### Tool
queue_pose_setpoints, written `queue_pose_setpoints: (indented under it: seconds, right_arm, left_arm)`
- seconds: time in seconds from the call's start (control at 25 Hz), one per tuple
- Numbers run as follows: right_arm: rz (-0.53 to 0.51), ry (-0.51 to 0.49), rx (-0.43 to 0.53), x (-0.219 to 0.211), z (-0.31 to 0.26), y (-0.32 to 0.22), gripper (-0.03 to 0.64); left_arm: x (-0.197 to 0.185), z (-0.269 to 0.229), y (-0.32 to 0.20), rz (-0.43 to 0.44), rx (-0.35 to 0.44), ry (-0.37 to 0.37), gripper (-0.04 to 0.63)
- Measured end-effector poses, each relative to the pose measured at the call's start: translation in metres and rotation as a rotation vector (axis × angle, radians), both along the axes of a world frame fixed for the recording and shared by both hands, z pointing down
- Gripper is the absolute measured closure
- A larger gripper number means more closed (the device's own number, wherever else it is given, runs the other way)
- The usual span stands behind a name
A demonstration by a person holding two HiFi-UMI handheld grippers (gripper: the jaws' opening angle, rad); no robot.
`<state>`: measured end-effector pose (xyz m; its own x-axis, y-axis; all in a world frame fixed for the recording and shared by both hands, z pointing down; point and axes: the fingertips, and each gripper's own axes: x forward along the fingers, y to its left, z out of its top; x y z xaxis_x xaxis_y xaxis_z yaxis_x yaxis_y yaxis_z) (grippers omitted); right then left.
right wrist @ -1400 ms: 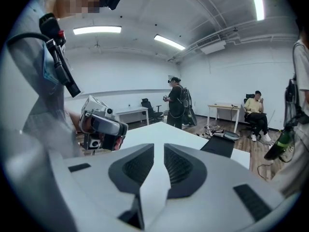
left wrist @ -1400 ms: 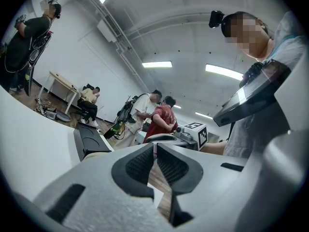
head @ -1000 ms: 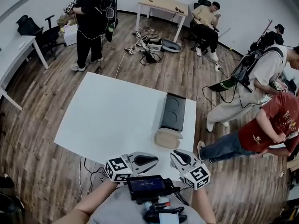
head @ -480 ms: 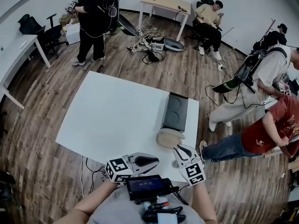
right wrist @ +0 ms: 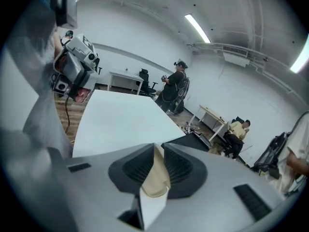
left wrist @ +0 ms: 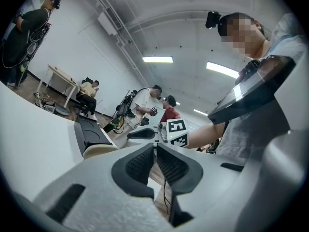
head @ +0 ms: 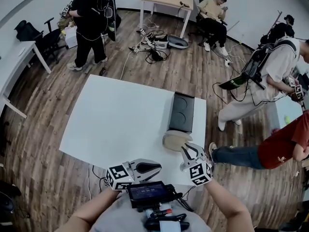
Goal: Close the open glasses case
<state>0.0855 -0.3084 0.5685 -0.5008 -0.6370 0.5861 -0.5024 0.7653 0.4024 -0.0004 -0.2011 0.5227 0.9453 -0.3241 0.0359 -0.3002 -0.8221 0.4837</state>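
Table point(head: 120, 120): white, square-cornered, on a wood-plank floor; everything for the task sits at its near right corner.
Black tray point(head: 182, 112): a flat moulded piece with two round recesses, along the table's right edge, just beyond the case.
Left gripper point(head: 157, 166): held low at the near edge, well short of the case; its pads meet with nothing between them.
Right gripper point(head: 186, 148): at the case's near right end, jaws drawn in to a narrow slit that the beige of the case fills, which reads as a pinch on its rim or lid edge (how firmly it bites is hard to say).
Glasses case point(head: 174, 140): beige, oval, lying flat between the tray and the right gripper; the hinge is not visible.
Handling: likely light and rigid-shelled with a smooth skin, so it may skate on the bare tabletop when pushed.
Where to hold: the free lid edge, away from the hinge, swung over and pressed down; the idle left gripper could steady the base.
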Motion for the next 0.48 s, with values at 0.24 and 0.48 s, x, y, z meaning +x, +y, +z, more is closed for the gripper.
queue_pose_setpoints:
  seconds: [0.24,0.48]
  right_arm:
    - [-0.038,0.030,-0.102,0.014,0.001,0.007,0.574]
    - [-0.099,0.108,-0.107,0.016,0.000,-0.001,0.574]
  left_arm:
    - [-0.008,0.000,0.009,0.056,-0.072,-0.010,0.566]
    - [-0.010,-0.003,0.010,0.198,-0.133,-0.056,0.566]
